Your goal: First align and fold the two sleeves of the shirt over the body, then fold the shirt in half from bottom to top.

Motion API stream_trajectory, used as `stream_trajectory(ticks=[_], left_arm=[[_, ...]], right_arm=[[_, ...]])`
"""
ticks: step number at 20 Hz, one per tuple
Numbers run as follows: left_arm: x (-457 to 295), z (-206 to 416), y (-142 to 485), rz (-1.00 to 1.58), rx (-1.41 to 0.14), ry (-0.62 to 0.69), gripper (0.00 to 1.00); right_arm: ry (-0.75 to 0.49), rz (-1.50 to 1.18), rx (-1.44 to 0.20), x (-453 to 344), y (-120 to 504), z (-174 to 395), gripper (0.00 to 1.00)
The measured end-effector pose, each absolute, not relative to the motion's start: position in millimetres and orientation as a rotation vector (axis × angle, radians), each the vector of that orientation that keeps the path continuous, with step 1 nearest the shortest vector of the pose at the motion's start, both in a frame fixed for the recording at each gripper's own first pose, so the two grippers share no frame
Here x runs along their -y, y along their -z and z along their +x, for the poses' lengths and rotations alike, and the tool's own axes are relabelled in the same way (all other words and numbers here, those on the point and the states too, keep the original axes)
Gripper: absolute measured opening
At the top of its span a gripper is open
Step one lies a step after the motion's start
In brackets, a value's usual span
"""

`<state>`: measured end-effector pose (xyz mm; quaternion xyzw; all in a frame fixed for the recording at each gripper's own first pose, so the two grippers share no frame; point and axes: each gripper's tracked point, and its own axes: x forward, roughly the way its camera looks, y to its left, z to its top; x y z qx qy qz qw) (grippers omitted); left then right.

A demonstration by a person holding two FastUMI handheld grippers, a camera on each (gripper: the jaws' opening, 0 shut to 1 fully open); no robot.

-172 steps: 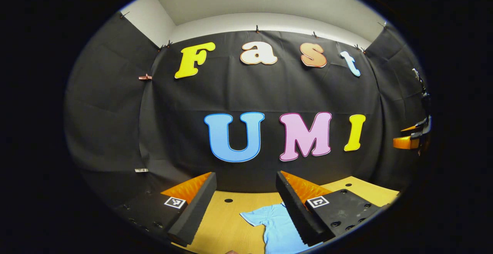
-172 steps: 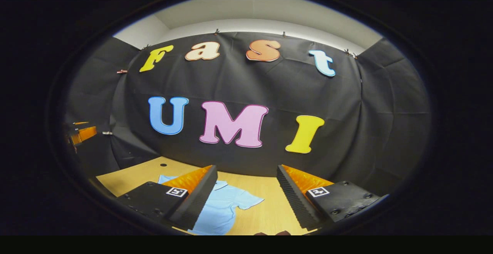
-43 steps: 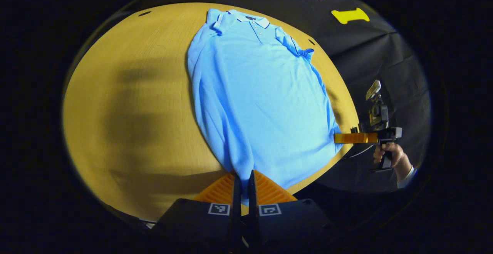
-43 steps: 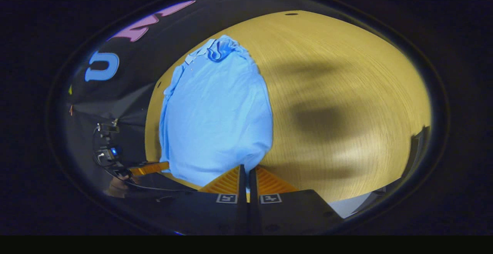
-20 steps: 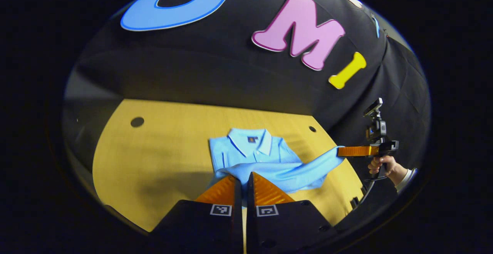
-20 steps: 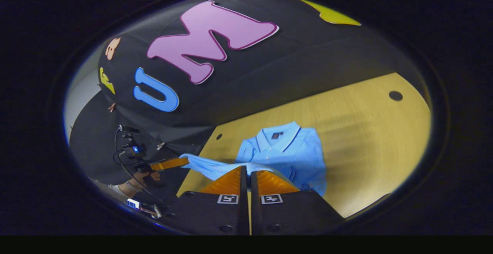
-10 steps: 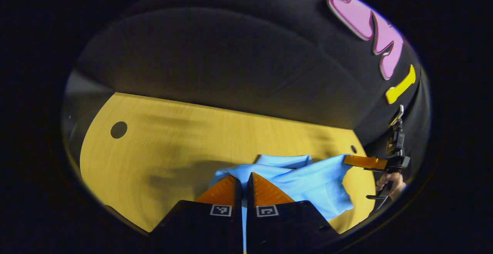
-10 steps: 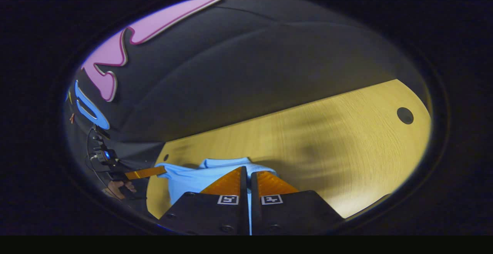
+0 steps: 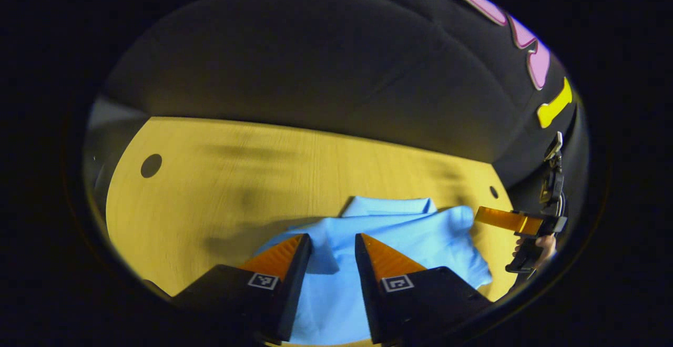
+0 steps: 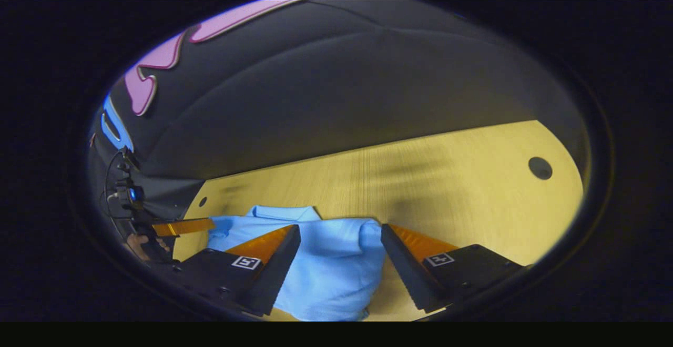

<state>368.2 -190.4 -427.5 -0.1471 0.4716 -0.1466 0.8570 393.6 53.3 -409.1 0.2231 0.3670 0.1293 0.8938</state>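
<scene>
The light blue polo shirt [image 9: 399, 236] lies folded in half on the yellow wooden table [image 9: 210, 179], its bottom hem laid up over the collar end. My left gripper [image 9: 331, 244] stands open just above the shirt's near left corner, the cloth lying loose between its fingers. In the right gripper view the same shirt [image 10: 331, 263] lies under my right gripper [image 10: 339, 234], which is open with the cloth free between the fingers. The right gripper [image 9: 505, 220] shows far off at the shirt's right edge, and the left gripper [image 10: 184, 226] at its left edge.
The table has round holes, one [image 9: 151, 165] at far left, one [image 9: 493, 192] at the back right, one [image 10: 540, 167] at far right. The black cloth wall [image 9: 315, 73] rises right behind the table. A hand [image 9: 536, 244] holds the far gripper.
Both grippers, shut on the shirt's hem half a second ago, have opened and let it go. The hem now rests on the upper part of the shirt.
</scene>
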Motion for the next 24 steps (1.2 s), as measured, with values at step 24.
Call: stream_trajectory(ticks=[24], left_arm=[[72.9,-23.0,93.2,-0.131,-0.357,0.069,0.95]], right_arm=[[-0.167,0.174,-0.083,-82.3,46.4,16.0,0.98]])
